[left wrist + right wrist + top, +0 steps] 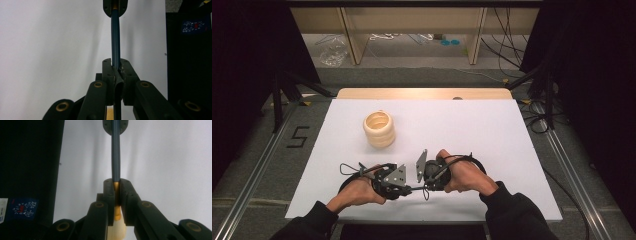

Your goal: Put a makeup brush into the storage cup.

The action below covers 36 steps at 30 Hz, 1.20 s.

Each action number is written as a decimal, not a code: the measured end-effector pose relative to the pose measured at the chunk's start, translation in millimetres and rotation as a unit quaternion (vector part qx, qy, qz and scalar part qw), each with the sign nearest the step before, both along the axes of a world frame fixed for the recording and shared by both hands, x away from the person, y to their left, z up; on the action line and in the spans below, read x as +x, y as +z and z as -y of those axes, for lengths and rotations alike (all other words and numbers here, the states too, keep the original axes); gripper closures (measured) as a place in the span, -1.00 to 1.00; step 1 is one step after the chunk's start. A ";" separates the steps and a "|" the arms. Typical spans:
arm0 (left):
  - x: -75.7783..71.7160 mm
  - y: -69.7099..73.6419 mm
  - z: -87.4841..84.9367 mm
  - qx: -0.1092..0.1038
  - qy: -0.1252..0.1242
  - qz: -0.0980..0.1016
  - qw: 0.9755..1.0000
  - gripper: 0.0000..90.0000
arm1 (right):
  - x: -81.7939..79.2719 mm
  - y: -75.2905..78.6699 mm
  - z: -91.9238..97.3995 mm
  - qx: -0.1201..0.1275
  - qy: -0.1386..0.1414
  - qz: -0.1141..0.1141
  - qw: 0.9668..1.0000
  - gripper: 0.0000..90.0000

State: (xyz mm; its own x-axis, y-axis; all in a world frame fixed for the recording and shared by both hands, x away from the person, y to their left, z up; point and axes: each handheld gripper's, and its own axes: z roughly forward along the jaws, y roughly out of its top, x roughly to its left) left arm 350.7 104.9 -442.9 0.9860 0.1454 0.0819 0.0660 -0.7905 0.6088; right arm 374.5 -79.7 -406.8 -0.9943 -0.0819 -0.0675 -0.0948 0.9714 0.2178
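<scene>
A thin dark blue brush (115, 37) spans the gap between my two grippers, low over the white table near its front edge. My left gripper (116, 66) is shut on one end of the handle. My right gripper (116, 185) is shut on the other end, at the gold collar (116, 192), with a cream tuft (116, 230) behind its jaws. In the high view the left gripper (408, 189) and right gripper (425, 188) face each other tip to tip, with the brush (416, 189) between them.
A stack of cream rings (379, 129) stands upright at the table's middle left, well beyond the grippers. The white table top (482, 130) lies bare on the right. Black curtains, cables and rails surround the table.
</scene>
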 end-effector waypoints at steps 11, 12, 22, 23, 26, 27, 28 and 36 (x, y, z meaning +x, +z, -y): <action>0.5 0.0 4.2 -0.003 0.000 -0.019 1.000 0.82 | -5.3 2.2 -7.3 0.000 0.025 0.010 1.000 0.89; 1.1 -0.1 4.2 -0.005 0.001 -0.023 1.000 0.82 | -5.9 2.3 -7.7 -0.002 0.024 0.010 1.000 0.89; 3.3 0.6 1.1 -0.026 0.018 -0.047 0.998 0.83 | -5.4 4.8 -5.8 0.016 0.010 0.001 1.000 0.89; 3.5 0.5 0.9 -0.026 0.018 -0.047 0.998 0.83 | -2.9 3.7 -6.5 0.029 0.027 0.007 0.999 0.89; 4.0 -0.4 0.1 -0.028 0.020 -0.054 0.998 0.83 | -1.6 4.4 -6.1 0.035 0.035 0.007 0.999 0.88; 4.2 -0.6 0.1 -0.027 0.019 -0.055 0.998 0.83 | -3.6 5.7 -5.1 0.025 0.017 0.002 1.000 0.88; 4.3 -0.7 0.1 -0.027 0.019 -0.056 0.998 0.83 | -4.4 5.9 -5.1 0.028 0.013 -0.002 1.000 0.88; 4.3 -1.8 0.4 -0.021 0.021 -0.055 0.998 0.83 | -1.9 4.3 -6.8 0.045 0.033 0.002 0.998 0.88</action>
State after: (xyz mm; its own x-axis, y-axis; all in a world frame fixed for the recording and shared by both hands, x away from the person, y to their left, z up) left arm 355.0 104.5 -444.7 0.9815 0.1886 -0.0334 0.1673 -0.7590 0.6292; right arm 372.6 -72.8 -402.5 -0.9868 -0.1405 -0.0806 -0.1586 0.9395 0.3037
